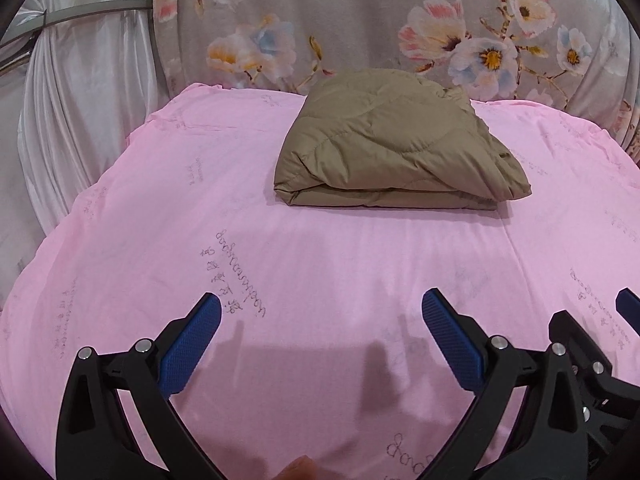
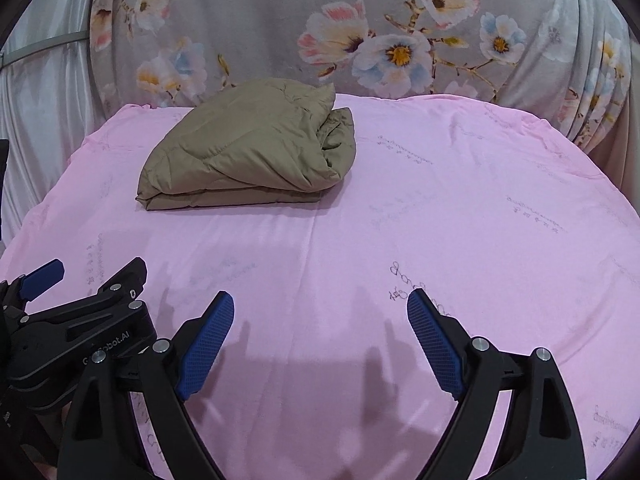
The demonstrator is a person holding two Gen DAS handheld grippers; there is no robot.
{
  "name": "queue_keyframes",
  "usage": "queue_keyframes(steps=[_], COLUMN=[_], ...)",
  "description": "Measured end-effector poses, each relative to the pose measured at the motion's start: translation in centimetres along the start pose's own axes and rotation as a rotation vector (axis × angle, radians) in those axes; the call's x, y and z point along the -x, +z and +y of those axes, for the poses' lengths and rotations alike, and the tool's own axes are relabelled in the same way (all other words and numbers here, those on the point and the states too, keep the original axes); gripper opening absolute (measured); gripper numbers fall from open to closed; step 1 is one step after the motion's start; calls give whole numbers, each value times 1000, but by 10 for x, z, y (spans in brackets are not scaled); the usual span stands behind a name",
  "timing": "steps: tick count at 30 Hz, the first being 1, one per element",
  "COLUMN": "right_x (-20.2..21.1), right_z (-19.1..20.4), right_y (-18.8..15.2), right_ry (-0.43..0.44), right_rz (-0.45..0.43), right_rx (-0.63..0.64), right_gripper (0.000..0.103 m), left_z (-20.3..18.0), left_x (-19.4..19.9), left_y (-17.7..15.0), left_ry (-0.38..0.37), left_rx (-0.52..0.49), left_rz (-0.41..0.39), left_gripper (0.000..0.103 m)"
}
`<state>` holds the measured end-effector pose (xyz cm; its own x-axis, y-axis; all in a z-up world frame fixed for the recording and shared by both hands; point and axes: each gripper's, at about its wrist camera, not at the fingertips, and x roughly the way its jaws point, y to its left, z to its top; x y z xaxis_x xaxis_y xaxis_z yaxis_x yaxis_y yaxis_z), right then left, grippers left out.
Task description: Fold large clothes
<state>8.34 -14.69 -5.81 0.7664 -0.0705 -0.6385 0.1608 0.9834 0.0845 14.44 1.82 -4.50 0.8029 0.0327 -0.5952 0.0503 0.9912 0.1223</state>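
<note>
A khaki quilted garment [image 1: 394, 146] lies folded into a thick rectangular bundle on the pink sheet [image 1: 280, 248], toward the far side. In the right wrist view the bundle [image 2: 248, 150] lies at the far left, its loose layered edges facing right. My left gripper [image 1: 322, 308] is open and empty, low over the near part of the sheet, well short of the bundle. My right gripper [image 2: 320, 306] is also open and empty, beside the left one. The left gripper's body [image 2: 76, 320] shows at the left of the right wrist view.
A grey floral cloth [image 1: 360, 20] hangs behind the bed. White curtains [image 1: 72, 120] hang at the left. The pink sheet [image 2: 460, 208] spreads wide to the right of the bundle and across the near side.
</note>
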Motion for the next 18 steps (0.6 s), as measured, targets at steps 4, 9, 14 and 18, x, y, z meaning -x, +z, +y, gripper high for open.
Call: queue_keyframes(steps=[4,9,14,18], right_x=[0,1,2,4], right_z=[-1,-2,-2,-1], right_y=[-1,0,-1,-1], right_ry=[-9,-13,-16,-18], right_rz=[-1,-5,-9,-13], right_rx=[-3,-3,-1,-2], right_gripper=[86,86,86,86], left_z=[-3,-3,-3,-3], left_x=[-1,-1,-1,-1], left_y=[0,-1,-1,-1], left_ry=[7,3,4,1], left_rx=[-13,-14,-14,-13], left_rz=[5,1,0,2], left_gripper=[98,98,98,98])
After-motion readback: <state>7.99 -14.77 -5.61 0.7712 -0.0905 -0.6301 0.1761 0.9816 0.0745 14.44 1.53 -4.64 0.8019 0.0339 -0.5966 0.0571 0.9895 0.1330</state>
